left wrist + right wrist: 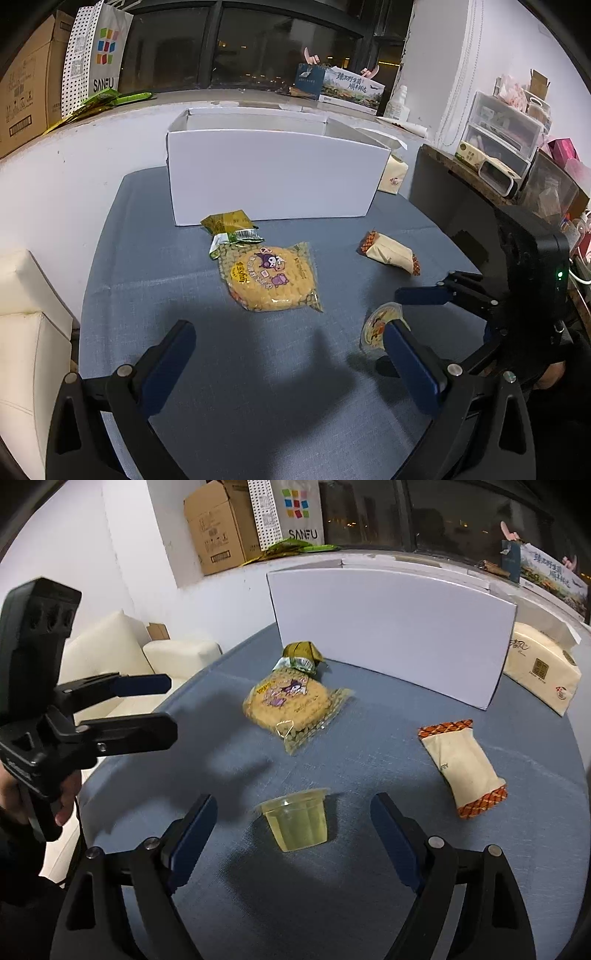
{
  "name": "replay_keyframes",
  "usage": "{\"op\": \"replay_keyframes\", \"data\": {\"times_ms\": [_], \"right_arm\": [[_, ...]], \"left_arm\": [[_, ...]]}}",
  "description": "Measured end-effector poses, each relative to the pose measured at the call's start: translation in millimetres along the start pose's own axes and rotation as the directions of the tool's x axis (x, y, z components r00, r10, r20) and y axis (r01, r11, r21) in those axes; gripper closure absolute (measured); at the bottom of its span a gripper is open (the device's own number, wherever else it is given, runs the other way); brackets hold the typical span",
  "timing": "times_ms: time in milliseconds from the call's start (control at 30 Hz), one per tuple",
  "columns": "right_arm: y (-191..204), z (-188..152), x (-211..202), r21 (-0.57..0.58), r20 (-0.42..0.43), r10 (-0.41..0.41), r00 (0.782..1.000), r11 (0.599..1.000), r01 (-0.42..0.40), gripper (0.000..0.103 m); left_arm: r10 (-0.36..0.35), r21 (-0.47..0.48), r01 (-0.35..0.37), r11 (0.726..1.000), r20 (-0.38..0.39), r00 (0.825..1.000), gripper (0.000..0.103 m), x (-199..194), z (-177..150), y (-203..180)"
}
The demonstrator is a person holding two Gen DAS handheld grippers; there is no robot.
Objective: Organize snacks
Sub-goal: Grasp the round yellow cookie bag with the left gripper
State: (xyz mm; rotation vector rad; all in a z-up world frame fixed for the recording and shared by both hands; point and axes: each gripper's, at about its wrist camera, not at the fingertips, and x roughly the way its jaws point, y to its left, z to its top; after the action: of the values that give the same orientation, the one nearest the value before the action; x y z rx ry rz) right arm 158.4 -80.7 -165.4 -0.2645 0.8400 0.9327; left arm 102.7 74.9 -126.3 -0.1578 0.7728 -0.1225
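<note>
Four snacks lie on my blue cloth-covered surface [369, 760] before the white cardboard box [391, 627]: a round yellow biscuit pack in clear wrap [291, 701], a crumpled green foil packet [301, 653] touching its far edge, a cream pillow pack with orange ends [461, 764], and a small clear jelly cup [297, 821]. My right hand-held gripper [293, 834] stands wide open around the upright cup, pads apart from it. My left hand-held gripper [291, 354] is open, empty, over bare cloth.
</note>
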Motion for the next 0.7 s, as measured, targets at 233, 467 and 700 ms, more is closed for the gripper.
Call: {"op": "replay_keyframes", "data": {"times_ms": [233, 467, 700], "right_arm": [[1, -1, 8, -0.018, -0.023, 0.035, 0.999, 0.999, -0.036, 0.056], [1, -3, -17, -0.015, 0.027, 0.02, 0.999, 1.0, -0.02, 0.056], [-11, -10, -60, 0.046, 0.114, 0.004, 0.993, 0.999, -0.009, 0.056]], "left_arm": [[0.002, 0.001, -0.002, 1.0, -0.021, 1.0, 0.0, 7, -1, 2], [-0.01, 0.037, 0.013, 0.999, -0.068, 0.998, 0.0, 34, 9, -6], [0.03, 0.037, -0.025, 0.999, -0.145, 0.989, 0.0, 84, 29, -4]]}}
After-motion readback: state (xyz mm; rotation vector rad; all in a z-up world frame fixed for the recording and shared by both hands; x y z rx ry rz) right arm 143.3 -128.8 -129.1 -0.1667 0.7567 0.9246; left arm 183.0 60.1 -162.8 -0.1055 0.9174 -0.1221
